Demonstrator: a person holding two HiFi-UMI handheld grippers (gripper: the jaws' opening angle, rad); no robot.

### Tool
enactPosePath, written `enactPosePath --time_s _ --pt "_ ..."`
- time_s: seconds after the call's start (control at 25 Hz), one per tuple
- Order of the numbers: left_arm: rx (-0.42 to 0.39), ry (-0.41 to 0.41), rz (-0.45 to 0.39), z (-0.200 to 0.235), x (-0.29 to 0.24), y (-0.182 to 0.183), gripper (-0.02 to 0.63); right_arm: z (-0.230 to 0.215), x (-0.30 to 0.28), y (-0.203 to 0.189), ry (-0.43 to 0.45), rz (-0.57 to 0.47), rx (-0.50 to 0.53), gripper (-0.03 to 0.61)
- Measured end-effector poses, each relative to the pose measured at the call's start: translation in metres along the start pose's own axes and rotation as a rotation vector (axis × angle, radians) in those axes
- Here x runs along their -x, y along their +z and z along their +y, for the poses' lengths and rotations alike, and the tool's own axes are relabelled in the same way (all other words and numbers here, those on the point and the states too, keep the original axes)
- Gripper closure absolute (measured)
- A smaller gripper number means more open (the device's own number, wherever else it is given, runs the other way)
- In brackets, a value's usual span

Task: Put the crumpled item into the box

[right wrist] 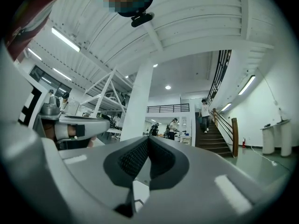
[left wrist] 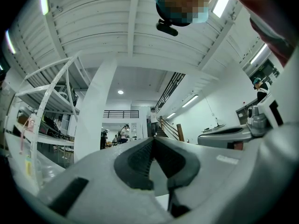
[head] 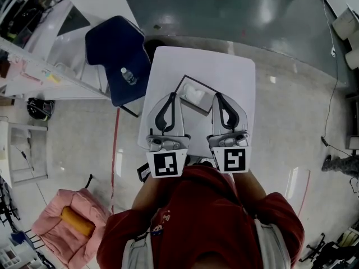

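While a person in a red top point(head: 210, 217) stands at the near edge of a small white square table point(head: 235, 74), both hand-held tools are held side by side over the tabletop, pointing away from the body. From the head view, the left gripper point(head: 171, 100) and the right gripper point(head: 218, 98) each carry a cube with black-and-white square markers at the back. Just beyond and between their tips sits an open shallow box point(head: 206, 101) with dark edges, turned at an angle on the table. A crumpled white item point(head: 192, 92) lies inside the box, towards its far left corner. In the left gripper view, the left gripper point(left wrist: 153, 140) has its grey jaws with dark ribbed pads pressed together at the tips, with nothing held between them. In the right gripper view, the right gripper point(right wrist: 147, 139) looks the same, tips meeting and empty. Both of these views look out level into a bright hall with a white column point(right wrist: 138, 104), a staircase point(right wrist: 212, 136) and distant people. Left of the table stands a dark blue chair point(head: 109, 49) with a clear plastic bottle point(head: 128, 75) lying on its seat. At lower left, on the floor, is a pink cushioned seat point(head: 53, 234) bearing an orange cylinder point(head: 78, 222).
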State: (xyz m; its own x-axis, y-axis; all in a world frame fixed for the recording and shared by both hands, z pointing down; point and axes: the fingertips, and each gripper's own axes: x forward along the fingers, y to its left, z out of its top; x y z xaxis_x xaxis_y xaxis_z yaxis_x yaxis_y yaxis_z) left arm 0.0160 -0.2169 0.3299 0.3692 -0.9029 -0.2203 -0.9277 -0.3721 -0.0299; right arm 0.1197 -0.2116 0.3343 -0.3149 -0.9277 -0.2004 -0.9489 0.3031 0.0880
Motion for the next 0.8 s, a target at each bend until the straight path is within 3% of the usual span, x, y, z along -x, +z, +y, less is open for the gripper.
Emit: enactPosePath --time_s 0.32,0.56,0.8 --pt "-0.009 0.006 0.002 0.000 -0.001 -0.003 0.611 -0.004 0.004 -0.018 0.024 0.070 0.027 0.577" --pt "-0.023 0.016 0.011 0.008 -0.004 -0.002 0.611 0.001 -0.004 -0.011 0.048 0.052 0.016 0.577" --pt "-0.054 -0.061 0.021 0.002 -0.022 -0.010 0.611 0.000 -0.011 -0.014 0.067 0.055 0.044 0.577"
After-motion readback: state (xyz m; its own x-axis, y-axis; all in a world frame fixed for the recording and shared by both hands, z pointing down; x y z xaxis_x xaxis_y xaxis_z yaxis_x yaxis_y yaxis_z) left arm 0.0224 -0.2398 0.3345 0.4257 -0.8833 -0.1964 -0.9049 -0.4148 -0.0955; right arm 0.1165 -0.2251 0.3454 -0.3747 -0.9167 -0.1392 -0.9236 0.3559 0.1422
